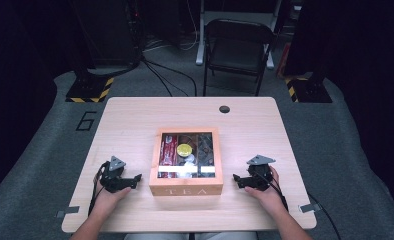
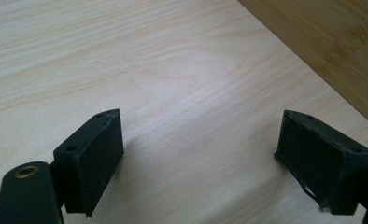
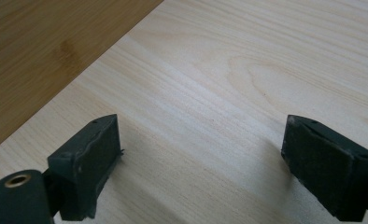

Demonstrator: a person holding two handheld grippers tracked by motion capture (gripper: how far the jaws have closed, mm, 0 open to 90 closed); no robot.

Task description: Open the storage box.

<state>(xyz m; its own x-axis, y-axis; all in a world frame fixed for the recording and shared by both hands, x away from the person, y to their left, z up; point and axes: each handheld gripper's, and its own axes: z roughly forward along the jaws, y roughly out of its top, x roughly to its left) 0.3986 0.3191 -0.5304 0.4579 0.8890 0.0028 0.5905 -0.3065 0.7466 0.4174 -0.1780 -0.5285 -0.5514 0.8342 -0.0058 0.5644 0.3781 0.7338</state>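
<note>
1. Tea box (image 1: 186, 190) sits mid-table (image 1: 130, 120), lid closed, between your two grippers and apart from both.
2. Left gripper (image 1: 135, 178): fingers (image 2: 95, 158) wide open, nothing between them. Right gripper (image 1: 236, 178): the same, fingers (image 3: 86, 163) empty.
3. Risk: pushing on the side walls from one hand alone probably slides the box across the smooth wood.
4. Risk: pinching the glass lid (image 1: 187, 150) off-centre likely twists it, or the fingers slip off the thin frame.
</note>
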